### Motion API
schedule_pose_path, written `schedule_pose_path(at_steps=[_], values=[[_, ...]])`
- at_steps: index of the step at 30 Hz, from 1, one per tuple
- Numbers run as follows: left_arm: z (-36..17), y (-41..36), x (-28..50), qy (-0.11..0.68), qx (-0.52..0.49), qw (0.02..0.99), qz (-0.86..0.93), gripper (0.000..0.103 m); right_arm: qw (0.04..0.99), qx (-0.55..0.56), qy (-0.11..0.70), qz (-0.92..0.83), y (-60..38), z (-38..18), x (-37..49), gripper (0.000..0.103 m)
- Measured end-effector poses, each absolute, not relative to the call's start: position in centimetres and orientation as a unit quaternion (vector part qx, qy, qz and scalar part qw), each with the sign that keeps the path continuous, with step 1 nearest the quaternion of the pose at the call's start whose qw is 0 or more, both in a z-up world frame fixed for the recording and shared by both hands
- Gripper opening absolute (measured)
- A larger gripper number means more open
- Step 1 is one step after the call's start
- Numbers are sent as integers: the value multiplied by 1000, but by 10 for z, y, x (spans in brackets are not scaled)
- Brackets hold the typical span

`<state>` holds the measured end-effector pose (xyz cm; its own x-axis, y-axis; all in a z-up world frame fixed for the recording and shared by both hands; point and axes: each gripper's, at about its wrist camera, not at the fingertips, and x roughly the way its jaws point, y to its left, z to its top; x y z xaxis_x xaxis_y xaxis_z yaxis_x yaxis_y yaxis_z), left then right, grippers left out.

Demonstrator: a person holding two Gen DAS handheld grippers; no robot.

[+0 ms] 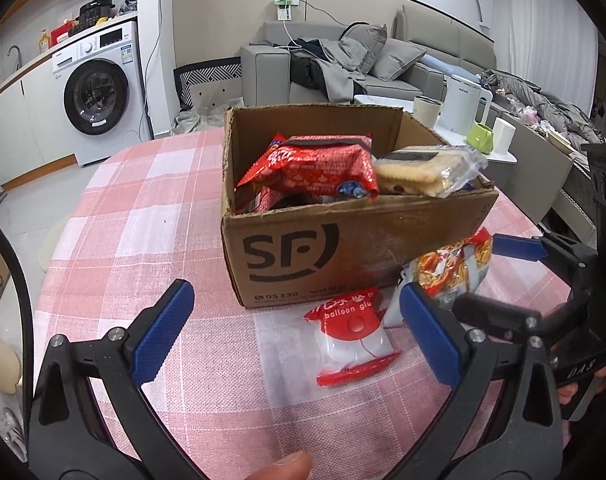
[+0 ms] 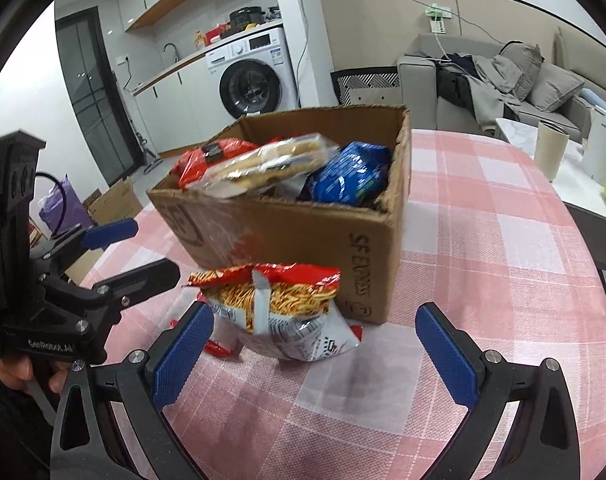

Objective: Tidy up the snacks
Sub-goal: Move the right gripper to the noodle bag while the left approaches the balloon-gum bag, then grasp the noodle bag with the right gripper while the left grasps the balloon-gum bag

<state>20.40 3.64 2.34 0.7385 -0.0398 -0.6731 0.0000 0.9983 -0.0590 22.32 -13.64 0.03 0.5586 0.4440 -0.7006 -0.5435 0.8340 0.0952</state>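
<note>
Left gripper [image 1: 295, 332] spread wide, empty; red-and-white gum packet [image 1: 353, 336] lies flat between its fingers. Right gripper [image 2: 313, 354] likewise spread, empty; noodle snack bag [image 2: 281, 312] stands just ahead, leaning on the cardboard box [image 2: 303, 236]. Beyond, the box holds red, biscuit and blue packets.

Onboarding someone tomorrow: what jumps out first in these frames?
The open cardboard box mid-table, stuffed with a red snack bag and a clear cracker pack. Two packets lie outside on the pink checked tablecloth: a noodle-snack bag against the box and a red-white packet ahead of the open left tool.
</note>
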Motion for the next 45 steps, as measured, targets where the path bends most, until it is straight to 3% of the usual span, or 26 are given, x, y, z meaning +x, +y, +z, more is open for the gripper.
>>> schedule_pose_path(at_steps=[23,30,34,41,45], values=[[25,65,213,361,-50,931,13,102,872,-31,420,248,-118,-42,241,101],[23,63,212,366,-44,930,12,102,869,-19,415,269,-124,-41,240,82],[23,61,213,367,-42,929,11,102,873,-26,407,268,-122,-37,234,79],[20,59,213,373,-38,927,10,102,876,-35,387,284,-122,-32,228,56],[19,57,213,375,-36,926,10,102,877,-23,380,293,-128,-24,225,51]])
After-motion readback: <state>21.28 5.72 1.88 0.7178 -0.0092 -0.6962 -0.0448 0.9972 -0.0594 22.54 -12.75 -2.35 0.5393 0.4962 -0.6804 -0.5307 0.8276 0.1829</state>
